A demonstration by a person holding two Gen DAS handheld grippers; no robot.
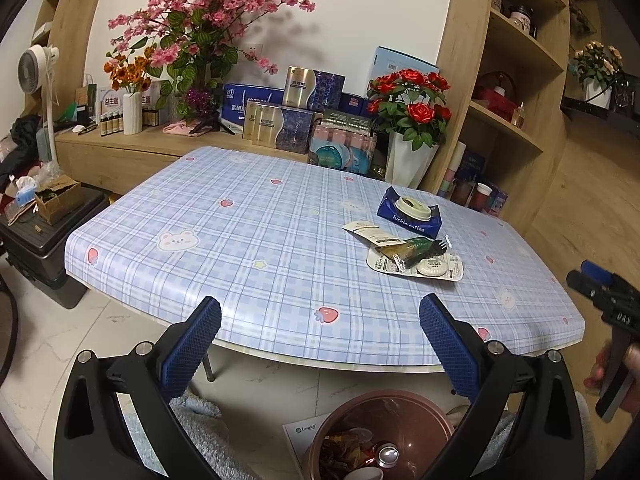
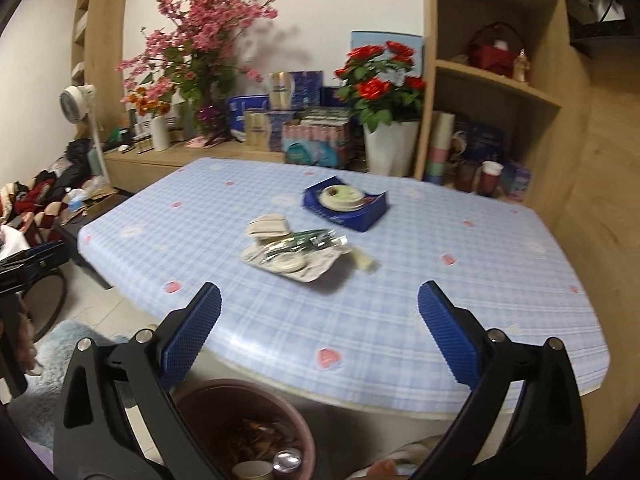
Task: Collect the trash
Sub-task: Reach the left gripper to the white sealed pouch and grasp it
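Two grippers, both spread wide w/ nothing between the pads: I see my left gripper (image 1: 320, 344) and right gripper (image 2: 320, 340) hovering at the near edge of the table (image 1: 224, 248). Trash pile (image 1: 416, 258) of wrappers & a small round lid sits on the plaid cloth, right of centre. Just behind it, apart, a blue coffee carton (image 1: 408, 212) w/ a cup lid in it. Brown bin (image 1: 380, 436) on the floor below, already holding scraps.

Glossy cloth, matt wood

The plaid tablecloth (image 1: 280, 240) shines smooth like plastic; behind it, wooden shelving (image 1: 516, 92) looks matt and grainy.
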